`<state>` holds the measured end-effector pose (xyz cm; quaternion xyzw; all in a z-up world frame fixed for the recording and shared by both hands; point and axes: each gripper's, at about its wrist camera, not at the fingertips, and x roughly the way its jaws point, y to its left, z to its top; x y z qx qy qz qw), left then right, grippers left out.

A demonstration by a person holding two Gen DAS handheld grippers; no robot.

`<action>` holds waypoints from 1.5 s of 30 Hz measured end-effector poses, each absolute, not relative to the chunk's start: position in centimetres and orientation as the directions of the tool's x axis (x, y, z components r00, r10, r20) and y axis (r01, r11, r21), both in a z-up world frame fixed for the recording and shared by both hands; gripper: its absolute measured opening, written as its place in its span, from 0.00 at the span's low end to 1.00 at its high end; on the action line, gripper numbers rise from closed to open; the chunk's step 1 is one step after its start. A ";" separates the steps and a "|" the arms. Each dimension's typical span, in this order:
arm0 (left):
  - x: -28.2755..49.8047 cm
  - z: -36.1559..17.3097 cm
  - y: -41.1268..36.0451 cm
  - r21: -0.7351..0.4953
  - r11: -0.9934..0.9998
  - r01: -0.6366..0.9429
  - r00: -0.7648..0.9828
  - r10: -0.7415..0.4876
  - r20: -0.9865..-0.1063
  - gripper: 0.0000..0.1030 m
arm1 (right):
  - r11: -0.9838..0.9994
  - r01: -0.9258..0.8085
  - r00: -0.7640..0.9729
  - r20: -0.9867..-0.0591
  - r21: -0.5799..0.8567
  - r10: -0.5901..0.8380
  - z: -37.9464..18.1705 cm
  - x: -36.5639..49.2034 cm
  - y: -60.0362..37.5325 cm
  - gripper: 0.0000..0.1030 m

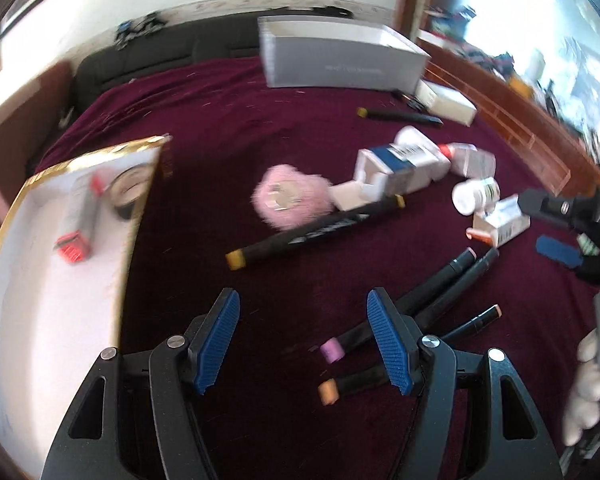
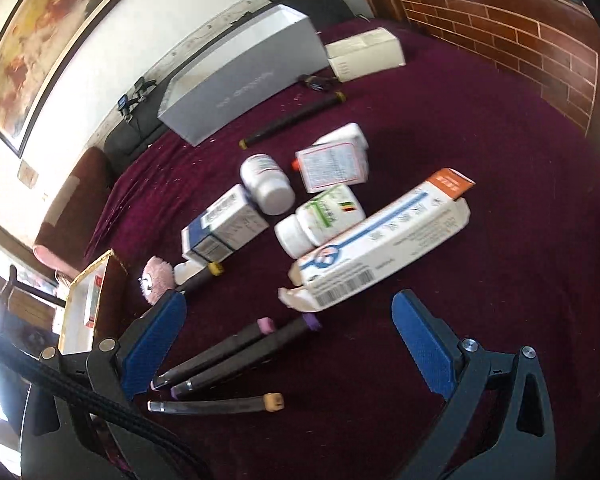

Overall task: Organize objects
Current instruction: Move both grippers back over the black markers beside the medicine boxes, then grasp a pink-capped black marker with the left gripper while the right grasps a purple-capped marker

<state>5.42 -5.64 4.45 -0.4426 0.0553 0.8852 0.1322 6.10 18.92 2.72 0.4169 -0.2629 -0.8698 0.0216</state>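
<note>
Both the left gripper (image 1: pixel 304 344) and right gripper (image 2: pixel 288 340) gape empty; at twelve o'clock, the light, crushable medicine carton (image 2: pixel 384 244) wants a mid-length grip.

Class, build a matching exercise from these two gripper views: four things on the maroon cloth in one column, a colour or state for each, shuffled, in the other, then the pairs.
Column one:
1. fluffy ball
2. large box
3. long medicine carton
4. gold-rimmed tray

Column two:
A. grey, at the far edge
B. holds a roll of tape
C. pink
D. end flaps open

Pairs: 1-C, 2-A, 3-D, 4-B
</note>
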 end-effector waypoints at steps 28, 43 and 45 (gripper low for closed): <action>7.5 2.8 1.5 0.019 -0.817 -0.576 -0.464 0.308 -0.831 0.44 | -0.831 -0.166 -0.688 -0.666 0.531 -0.288 0.3 6.0 21.9 1.00; 9.3 6.2 -2.0 -0.097 -0.858 -0.504 -0.489 0.376 -0.787 0.11 | -0.873 -0.165 -0.678 -0.695 0.459 -0.237 0.3 5.7 21.0 1.00; 9.6 6.7 -3.9 -0.113 -0.870 -0.479 -0.510 0.382 -0.771 0.11 | -0.885 -0.168 -0.663 -0.715 0.433 -0.224 0.4 5.6 20.7 0.99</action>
